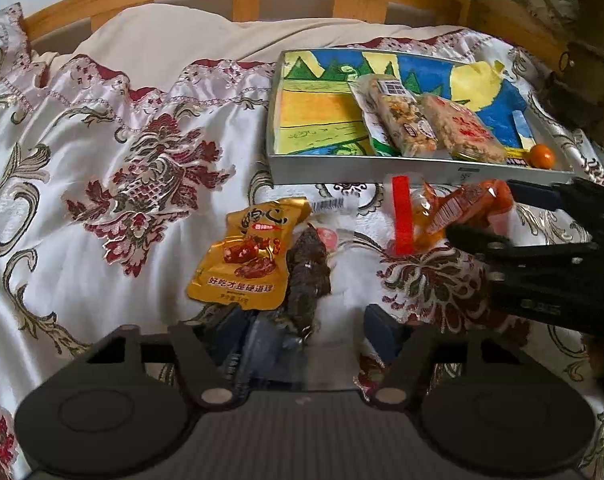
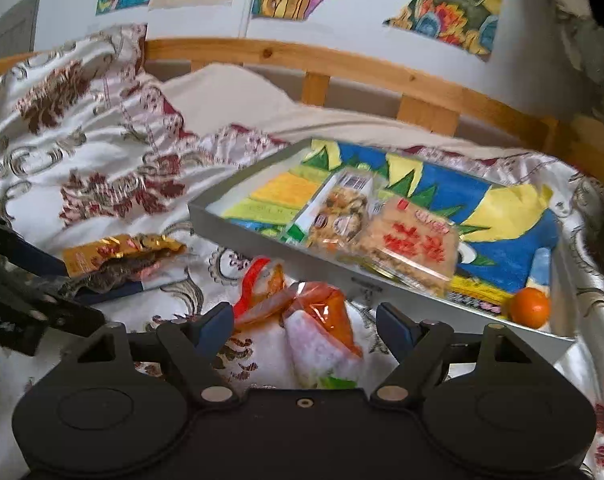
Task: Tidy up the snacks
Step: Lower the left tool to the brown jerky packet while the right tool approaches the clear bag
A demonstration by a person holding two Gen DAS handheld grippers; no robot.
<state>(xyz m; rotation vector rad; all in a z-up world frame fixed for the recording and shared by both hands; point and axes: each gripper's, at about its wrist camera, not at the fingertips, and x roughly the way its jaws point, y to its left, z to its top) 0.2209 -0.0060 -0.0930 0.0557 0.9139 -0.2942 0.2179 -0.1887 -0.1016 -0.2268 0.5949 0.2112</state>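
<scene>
Right gripper (image 2: pixel 306 326) (tilted downward) straddles orange packet (image 2: pixel 322 312), jaws apart.

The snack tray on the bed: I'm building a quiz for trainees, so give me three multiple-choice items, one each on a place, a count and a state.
1. Where is the small round orange fruit?
A. in a corner of the shallow grey tray with the painted bottom
B. on the bedspread
C. on the headboard

2. How many clear-wrapped puffed-grain bars lie in the tray?
A. none
B. two
C. five

3. How does the gold foil snack pouch lie?
A. in the tray
B. lifted in the air
C. on the bedspread, outside the tray

Key: 1 A, it sits against the tray's wall; 2 B, two lie side by side; 3 C, it lies on the floral fabric.
</scene>
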